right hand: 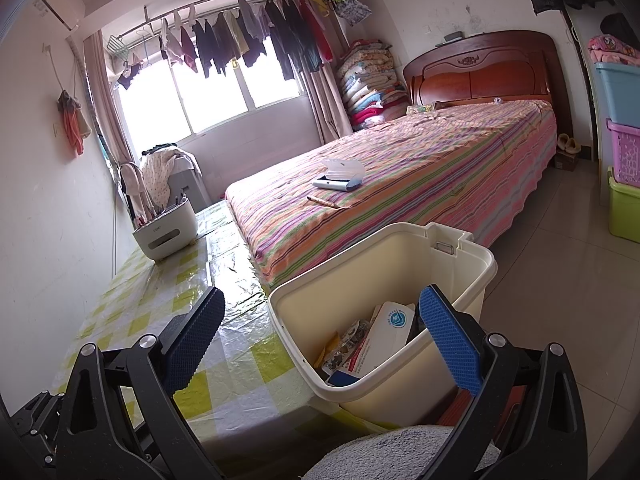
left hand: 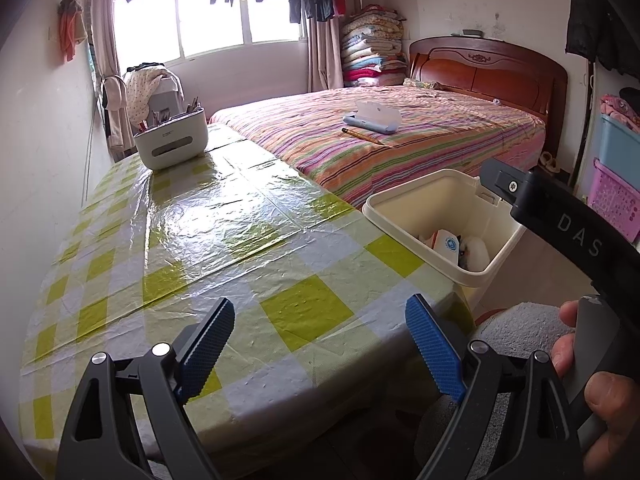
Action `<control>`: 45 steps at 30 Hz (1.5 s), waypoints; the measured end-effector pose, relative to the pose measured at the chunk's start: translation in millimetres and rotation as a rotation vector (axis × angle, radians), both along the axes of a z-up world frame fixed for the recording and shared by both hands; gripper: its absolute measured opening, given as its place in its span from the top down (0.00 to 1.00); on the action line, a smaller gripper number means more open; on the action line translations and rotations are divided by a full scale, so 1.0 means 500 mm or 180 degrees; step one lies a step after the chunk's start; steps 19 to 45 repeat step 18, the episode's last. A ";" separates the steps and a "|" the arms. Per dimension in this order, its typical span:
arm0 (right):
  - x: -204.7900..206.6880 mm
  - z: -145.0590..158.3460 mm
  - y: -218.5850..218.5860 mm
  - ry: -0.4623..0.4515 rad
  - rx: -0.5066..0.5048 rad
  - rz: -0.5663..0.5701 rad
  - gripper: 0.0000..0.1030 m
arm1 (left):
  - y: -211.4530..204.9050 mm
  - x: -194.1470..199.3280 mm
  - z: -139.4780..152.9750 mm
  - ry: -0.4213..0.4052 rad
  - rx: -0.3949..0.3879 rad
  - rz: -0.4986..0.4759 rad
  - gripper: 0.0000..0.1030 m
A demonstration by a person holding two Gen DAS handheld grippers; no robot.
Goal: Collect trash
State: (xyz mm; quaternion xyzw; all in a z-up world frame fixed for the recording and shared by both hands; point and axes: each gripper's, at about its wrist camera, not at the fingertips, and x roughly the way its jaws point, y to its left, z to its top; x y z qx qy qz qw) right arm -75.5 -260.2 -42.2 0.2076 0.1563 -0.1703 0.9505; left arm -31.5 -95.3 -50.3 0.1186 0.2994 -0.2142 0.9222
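Left tool [left hand: 320,342] nearest, spread wide, nothing between the pads, hovering low over the near edge of the table [left hand: 168,240]; likely parked there while the other side works

Right tool [right hand: 320,338] likewise spread and empty, poised above the near rim of the bin [right hand: 304,344]; reads as a drop position, judged only from placement

Bin standing beside the table's right edge, close to the bed [right hand: 440,168], handy for sweeping things straight off the cloth

Trash [right hand: 372,344] already inside: packets, a white wrapper with a blue logo; print too small to read, lower layers hidden by the bin wall

Table cloth shows no loose scraps; only a white organizer box [left hand: 171,139] at the far end

On the bed: an open case [left hand: 372,118] and a pencil [left hand: 362,136], whether trash cannot tell

Bin base and floor under it cut off by the right tool
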 end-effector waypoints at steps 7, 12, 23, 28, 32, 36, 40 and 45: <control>0.000 0.000 -0.001 0.0000 0.0004 0.0000 0.06 | 0.006 -0.007 0.007 -0.0157 -0.0056 0.0041 0.17; 0.001 -0.001 -0.002 0.0000 0.0006 0.0003 0.06 | 0.005 -0.003 0.007 -0.0158 -0.0036 0.0091 0.17; 0.001 -0.001 -0.002 0.0000 0.0007 0.0002 0.06 | 0.014 0.005 0.008 -0.0130 -0.0098 0.0181 0.17; 0.001 -0.001 -0.002 0.0000 0.0007 0.0002 0.06 | 0.014 0.005 0.008 -0.0130 -0.0098 0.0181 0.17; 0.001 -0.001 -0.002 0.0000 0.0007 0.0002 0.06 | 0.014 0.005 0.008 -0.0130 -0.0098 0.0181 0.17; 0.001 -0.001 -0.002 0.0000 0.0007 0.0002 0.06 | 0.014 0.005 0.008 -0.0130 -0.0098 0.0181 0.17; 0.001 -0.001 -0.002 0.0000 0.0007 0.0002 0.06 | 0.014 0.005 0.008 -0.0130 -0.0098 0.0181 0.17; 0.001 -0.001 -0.002 0.0000 0.0007 0.0002 0.06 | 0.014 0.005 0.008 -0.0130 -0.0098 0.0181 0.17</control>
